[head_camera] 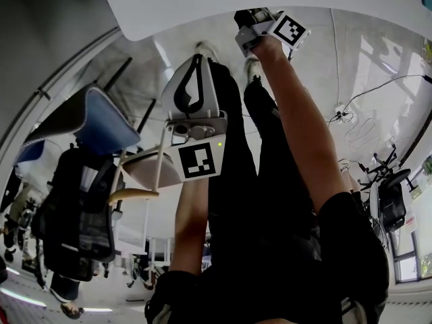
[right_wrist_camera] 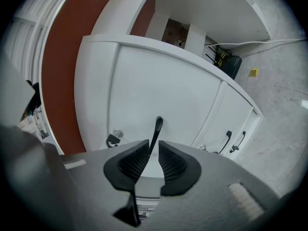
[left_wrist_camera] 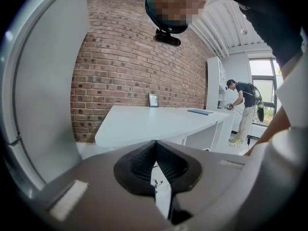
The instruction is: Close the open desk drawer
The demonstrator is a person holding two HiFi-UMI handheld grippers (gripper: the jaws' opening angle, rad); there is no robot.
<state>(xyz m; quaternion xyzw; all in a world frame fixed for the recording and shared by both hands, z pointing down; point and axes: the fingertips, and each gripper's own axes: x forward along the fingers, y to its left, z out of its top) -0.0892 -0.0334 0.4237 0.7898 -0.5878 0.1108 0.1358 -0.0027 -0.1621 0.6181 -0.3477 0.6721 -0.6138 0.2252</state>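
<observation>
Two black handles [right_wrist_camera: 226, 141] — right of drawer [right_wrist_camera: 159, 90].

Brick wall [left_wrist_camera: 120, 57] filled the left gripper view from nine to twelve o'clock. White desk [left_wrist_camera: 144, 124] stood before it, with a small frame [left_wrist_camera: 153, 100] propped upright at its far edge. Tall white cabinet [left_wrist_camera: 215, 85] at two o'clock, and a bright window [left_wrist_camera: 263, 76] at three with a person [left_wrist_camera: 243, 109] standing beside it. Ribbed white ceiling [left_wrist_camera: 226, 28] overhead. In the head view, pale glossy floor [head_camera: 378, 66] with loose cables [head_camera: 358, 106] at two o'clock. Blue chair [head_camera: 108, 120] at nine, black office chair [head_camera: 77, 214] at eight.
</observation>
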